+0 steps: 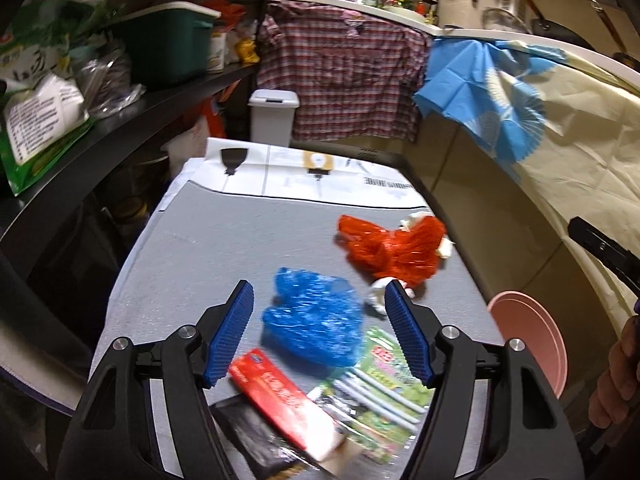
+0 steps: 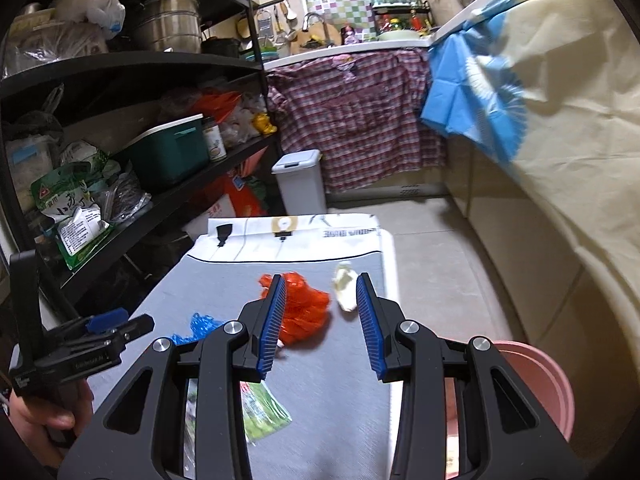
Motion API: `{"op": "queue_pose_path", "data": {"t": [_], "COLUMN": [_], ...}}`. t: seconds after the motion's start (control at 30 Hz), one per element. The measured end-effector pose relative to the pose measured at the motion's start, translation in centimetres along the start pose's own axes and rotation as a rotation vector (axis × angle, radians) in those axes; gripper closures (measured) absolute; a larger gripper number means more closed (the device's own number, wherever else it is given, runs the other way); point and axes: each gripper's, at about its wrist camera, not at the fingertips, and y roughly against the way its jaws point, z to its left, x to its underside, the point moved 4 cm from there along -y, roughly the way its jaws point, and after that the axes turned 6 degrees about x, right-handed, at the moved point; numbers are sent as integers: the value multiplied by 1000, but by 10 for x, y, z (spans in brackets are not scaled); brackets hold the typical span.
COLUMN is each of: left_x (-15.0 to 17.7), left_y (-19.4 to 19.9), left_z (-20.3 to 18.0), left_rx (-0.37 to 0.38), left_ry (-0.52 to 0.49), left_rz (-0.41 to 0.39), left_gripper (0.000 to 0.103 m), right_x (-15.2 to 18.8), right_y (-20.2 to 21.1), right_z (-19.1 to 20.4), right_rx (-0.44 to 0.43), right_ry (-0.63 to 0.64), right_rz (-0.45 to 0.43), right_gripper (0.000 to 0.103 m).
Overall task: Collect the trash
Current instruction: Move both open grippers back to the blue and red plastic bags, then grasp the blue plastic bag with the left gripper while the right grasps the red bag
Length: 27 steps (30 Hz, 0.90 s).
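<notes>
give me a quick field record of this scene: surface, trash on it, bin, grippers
surface: grey mat on a low table
trash: crumpled blue plastic bag; crumpled red plastic bag; red and white flat packet; green printed wrapper; black packet; white crumpled scrap
bin: pink round plastic bucket, at the table's right edge
left gripper: open, nothing held, above the blue bag
right gripper: open, nothing held, pointing toward the red bag
</notes>
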Motion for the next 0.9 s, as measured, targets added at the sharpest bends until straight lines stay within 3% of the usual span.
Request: {"op": "queue_pose_path", "data": {"t": [0.37, 0.9], "left_x": [11, 34], "left_y": [-35, -75], "left_z": [29, 32], "left_rx": [-17, 13], "left_ry": [50, 58], "left_rz": [71, 185], "left_gripper": [40, 42], "right_x": [9, 27], "right_y": [-72, -137], "right_z": [28, 36], "right_rx": [-39, -57], "right_ry": [37, 76], "right_rz": [64, 172], "right_gripper": [65, 65]}}
